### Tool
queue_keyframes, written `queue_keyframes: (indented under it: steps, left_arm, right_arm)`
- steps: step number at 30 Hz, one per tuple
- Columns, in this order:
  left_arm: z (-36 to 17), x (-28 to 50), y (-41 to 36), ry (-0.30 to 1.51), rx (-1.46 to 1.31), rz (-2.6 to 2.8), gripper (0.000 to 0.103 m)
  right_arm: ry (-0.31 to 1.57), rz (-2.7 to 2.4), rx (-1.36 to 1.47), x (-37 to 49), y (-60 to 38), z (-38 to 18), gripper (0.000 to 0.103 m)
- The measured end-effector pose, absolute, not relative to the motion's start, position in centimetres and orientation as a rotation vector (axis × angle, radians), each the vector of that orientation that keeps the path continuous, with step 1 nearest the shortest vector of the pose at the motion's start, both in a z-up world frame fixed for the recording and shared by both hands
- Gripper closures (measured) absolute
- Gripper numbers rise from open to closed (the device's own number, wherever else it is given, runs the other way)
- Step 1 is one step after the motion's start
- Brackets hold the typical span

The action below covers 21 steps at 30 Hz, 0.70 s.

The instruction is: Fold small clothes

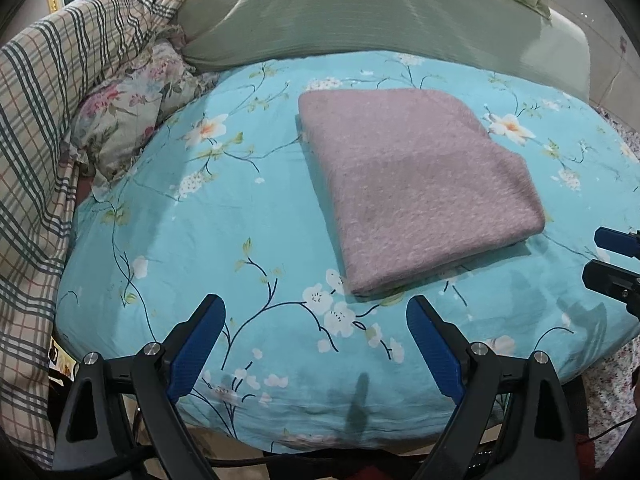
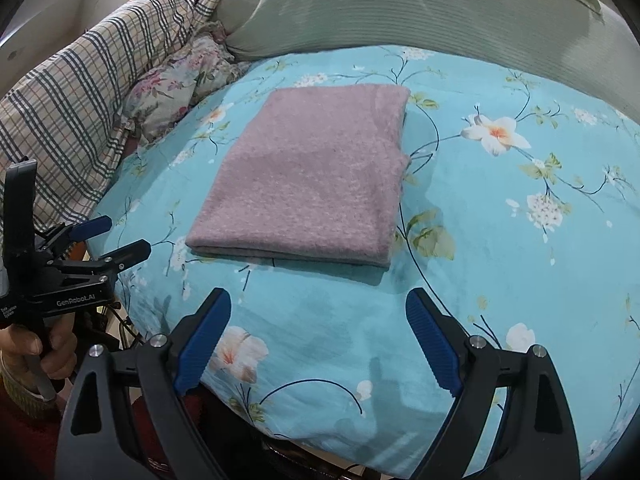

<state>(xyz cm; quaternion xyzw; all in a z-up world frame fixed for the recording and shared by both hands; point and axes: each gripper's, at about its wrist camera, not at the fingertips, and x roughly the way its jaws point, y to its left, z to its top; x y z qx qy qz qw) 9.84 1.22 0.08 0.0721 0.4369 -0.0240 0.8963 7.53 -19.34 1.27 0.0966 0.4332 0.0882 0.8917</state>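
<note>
We see the folded mauve cloth (image 1: 416, 188) lying flat on the floral sheet (image 1: 168, 240). Our left gripper (image 1: 316, 344) and right gripper (image 2: 318, 340) both gape wide — nothing between their jaws.

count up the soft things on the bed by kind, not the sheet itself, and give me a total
Folded purple cloth: 1
Green pillow: 1
Floral cushion: 1
Plaid blanket: 1
Total: 4

Left claw (image 1: 316, 344), right claw (image 2: 318, 340): agape
</note>
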Motion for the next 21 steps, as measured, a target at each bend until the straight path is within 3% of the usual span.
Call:
queue_keyframes:
  steps: [21]
  left_arm:
    - [0.7,11.6,0.4,0.871,0.164,-0.055,0.01]
  right_arm:
    - [0.879,0.228,0.154,10.8,-18.4,2.5,0.011]
